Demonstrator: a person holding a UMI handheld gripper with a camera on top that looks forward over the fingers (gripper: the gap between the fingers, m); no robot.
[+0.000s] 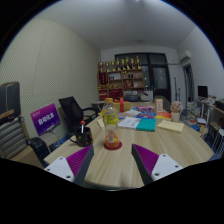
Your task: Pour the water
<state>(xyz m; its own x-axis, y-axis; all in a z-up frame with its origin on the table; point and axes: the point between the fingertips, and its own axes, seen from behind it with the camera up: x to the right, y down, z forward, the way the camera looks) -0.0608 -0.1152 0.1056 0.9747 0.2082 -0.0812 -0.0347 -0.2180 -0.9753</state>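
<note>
Approach phase, nothing grasped yet. Gripper (112, 165) fingers spread wide, purple pads (78, 160) facing inward, only bare wood of the light wooden tabletop (110, 175) between them.

Likely target: clear plastic bottle with yellowish contents (111, 125), upright just ahead of the fingers, roughly on the centreline, standing on what looks like a small red-orange base or saucer (112, 144). Cannot tell whether that base is a cup to receive the water or merely a coaster; too small to resolve. Cap state also unreadable.

Beyond the bottle: scattered teal and white flat items, probably books or papers (146, 124), plus other small clutter on the far half of the table. Black office chair (73, 108) beside the table on one side, purple sign or screen (45, 119) near it, shelving with bottles (125, 68) on the back wall.

For a good grasp:
- Advance straight, keep bottle centred between pads, no yaw.
- Keep fingers level with mid-body of the bottle, below the shoulder, above the base, so the pour pivot stays controllable.
- Close only once both pads flank the body; thin plastic will likely squash, so moderate squeeze.
- Lift vertically first to clear the base before tilting.

Risks: clipping the bottle with one finger and toppling it; dragging the base along.
</note>
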